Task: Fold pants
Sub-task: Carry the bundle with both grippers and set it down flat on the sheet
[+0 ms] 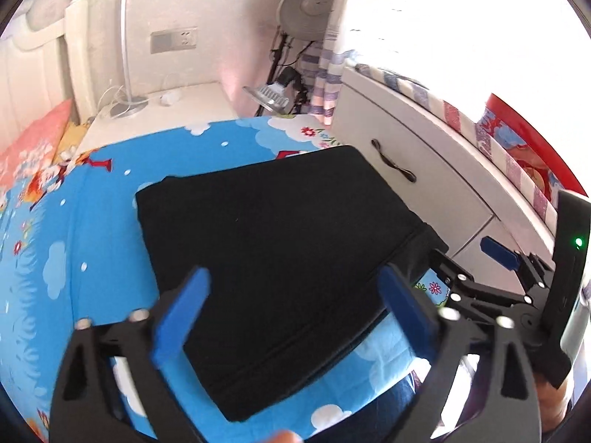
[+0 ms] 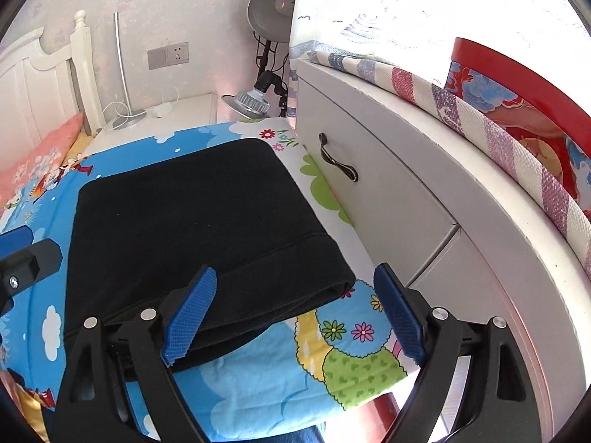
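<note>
The black pants (image 1: 280, 258) lie folded into a thick flat rectangle on the blue cartoon bed sheet (image 1: 92, 221). My left gripper (image 1: 295, 310) hovers over their near edge, its blue pads wide apart and touching nothing. In the right wrist view the same pants (image 2: 192, 214) show their stacked layers at the near right corner. My right gripper (image 2: 295, 313) stands open just in front of that corner, nothing between its pads. The right gripper (image 1: 469, 254) also shows at the pants' right corner in the left wrist view. A blue fingertip (image 2: 14, 238) of the left gripper pokes in at the left edge.
A white drawer unit (image 2: 388, 203) with a dark handle (image 2: 338, 162) runs close along the bed's right side, a striped cloth and red box (image 2: 517, 110) on top. Beyond the bed stand a white nightstand (image 1: 184, 103) with a lamp, a round fan (image 1: 314, 11) and a pink pillow (image 1: 33, 144).
</note>
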Tool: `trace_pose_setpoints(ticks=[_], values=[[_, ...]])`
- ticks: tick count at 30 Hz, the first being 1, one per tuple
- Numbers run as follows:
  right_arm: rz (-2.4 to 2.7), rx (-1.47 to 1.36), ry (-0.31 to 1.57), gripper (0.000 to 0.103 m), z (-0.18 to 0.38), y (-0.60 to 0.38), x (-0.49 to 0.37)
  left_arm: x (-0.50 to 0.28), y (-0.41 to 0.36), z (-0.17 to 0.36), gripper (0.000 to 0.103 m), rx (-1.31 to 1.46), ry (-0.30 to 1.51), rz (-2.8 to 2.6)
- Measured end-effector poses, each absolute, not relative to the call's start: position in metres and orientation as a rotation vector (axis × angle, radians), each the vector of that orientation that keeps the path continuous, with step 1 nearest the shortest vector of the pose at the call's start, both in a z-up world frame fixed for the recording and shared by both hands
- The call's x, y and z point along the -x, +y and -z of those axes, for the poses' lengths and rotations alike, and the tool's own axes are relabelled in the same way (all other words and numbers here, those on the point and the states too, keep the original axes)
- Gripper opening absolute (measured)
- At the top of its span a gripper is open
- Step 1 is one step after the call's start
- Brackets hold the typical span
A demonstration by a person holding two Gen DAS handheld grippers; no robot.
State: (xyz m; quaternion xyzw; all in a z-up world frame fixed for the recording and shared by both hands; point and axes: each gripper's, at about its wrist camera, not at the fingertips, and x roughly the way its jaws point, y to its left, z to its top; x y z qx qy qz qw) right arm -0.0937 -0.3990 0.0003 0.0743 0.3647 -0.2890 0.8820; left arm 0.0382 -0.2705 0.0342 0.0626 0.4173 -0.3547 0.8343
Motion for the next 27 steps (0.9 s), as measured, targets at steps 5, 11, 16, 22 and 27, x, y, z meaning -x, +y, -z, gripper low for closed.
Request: trace_pose_setpoints(ticks=[5,11,16,22,27], values=[[0.598,-0.171,0.758,0.083,-0.002,-0.398,0.100,-0.033,-0.272,-0.033,0.101,-0.156,0.878,0.685],[0.599,-0.172,0.765,0.083,0.001,-0.400,0.099,-0.028,-0.278,-0.032,0.101,-0.205,0.871,0.648],[0.600,-0.177,0.768,0.083,0.002,-0.401,0.099,-0.029,-0.281,-0.027,0.101,-0.201,0.905,0.670],[0.597,-0.183,0.772,0.083,0.005,-0.403,0.099,-0.025,-0.283,-0.027,0.098,-0.200,0.863,0.692],[0.592,-0.195,0.748,0.089,0.004,-0.404,0.102,-0.026,-0.288,-0.027,0.101,-0.169,0.915,0.796]])
